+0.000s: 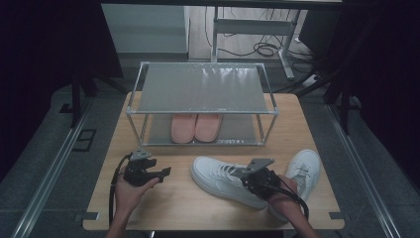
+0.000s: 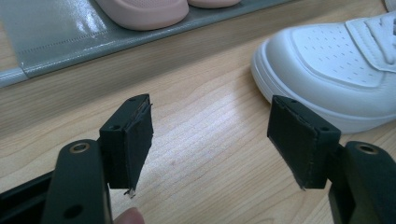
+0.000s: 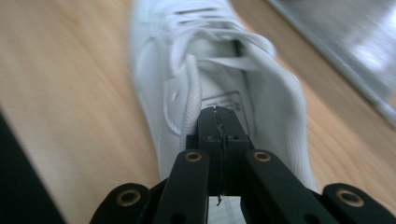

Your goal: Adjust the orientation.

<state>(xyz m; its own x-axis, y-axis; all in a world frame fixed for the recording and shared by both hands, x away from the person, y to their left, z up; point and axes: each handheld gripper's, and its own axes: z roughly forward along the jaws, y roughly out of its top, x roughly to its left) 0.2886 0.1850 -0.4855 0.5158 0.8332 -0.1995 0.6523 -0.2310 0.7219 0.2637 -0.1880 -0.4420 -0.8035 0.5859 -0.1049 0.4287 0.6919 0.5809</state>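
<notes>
White sneaker (image 1: pixel 225 179) lengthwise, toe toward left gripper (image 1: pixel 159 174).

White sneaker (image 1: pixel 223 179) lies on the table, toe pointing left.

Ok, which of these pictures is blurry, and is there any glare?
Right gripper view: the white sneaker and table are smeared by motion blur, the shut right tool sharp. Left gripper view: crisp. High view: dim, with glare on the rack's top shelf.
</notes>
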